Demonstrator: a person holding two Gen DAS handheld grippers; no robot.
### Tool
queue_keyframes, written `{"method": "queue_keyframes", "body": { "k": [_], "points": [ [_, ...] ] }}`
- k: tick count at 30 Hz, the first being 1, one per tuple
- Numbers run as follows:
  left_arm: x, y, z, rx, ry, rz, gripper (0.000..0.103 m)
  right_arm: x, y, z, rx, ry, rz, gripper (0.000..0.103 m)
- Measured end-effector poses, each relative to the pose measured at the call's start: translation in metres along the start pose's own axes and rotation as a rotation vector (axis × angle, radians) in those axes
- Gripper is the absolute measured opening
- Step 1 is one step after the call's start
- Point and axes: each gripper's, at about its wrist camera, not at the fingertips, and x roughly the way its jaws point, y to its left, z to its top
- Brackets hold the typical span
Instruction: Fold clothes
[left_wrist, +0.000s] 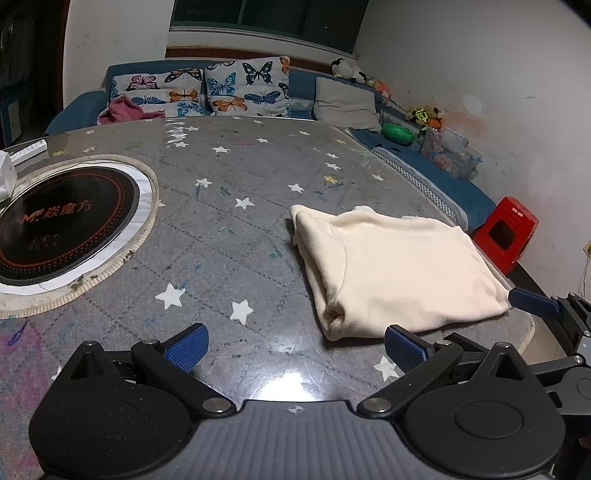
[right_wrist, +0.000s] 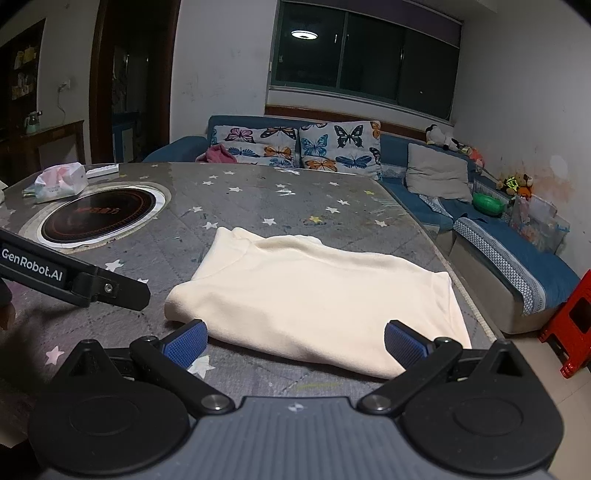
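Because the big grey table (right_wrist: 258, 192) with white stars takes up most of both views, it is the first thing to tell about. It has a round black cooker plate (right_wrist: 99, 216) set into it, well apart from the clothes.

On the table, near its right edge, lies a cream top (right_wrist: 314, 295). It is already folded into a flat, thick square with tidy sides. You can see layers stacked at the rounded fold on its near-left corner in the left wrist view. So the top lies the way the task wants it. I cannot tell from this one moment if more folds are planned, or if more clothes are waiting. A pink cloth (right_wrist: 218, 153) sits far back on the blue sofa (right_wrist: 517, 251), but I cannot say if it is part of the job.

The left gripper (left_wrist: 295, 347) is wide open and holds nothing. It hangs over bare table, just beside the near-left corner of the top.

The right gripper (right_wrist: 295, 343) is wide open too, with nothing in it. Its two blue fingers stand at the near edge of the top, one at each side of that edge. I cannot tell if they touch the cloth.

A small tissue pack (right_wrist: 59, 182) lies at the far-left side of the table.
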Motion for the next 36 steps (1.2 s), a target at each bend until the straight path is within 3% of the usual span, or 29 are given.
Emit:
{"method": "queue_keyframes", "body": {
  "k": [36],
  "points": [
    [0.026, -0.003, 0.019, 0.029, 0.037, -0.002, 0.103, 0.026, 0.007, 0.003, -0.01, 0.049, 0.068, 0.103]
  ]
}}
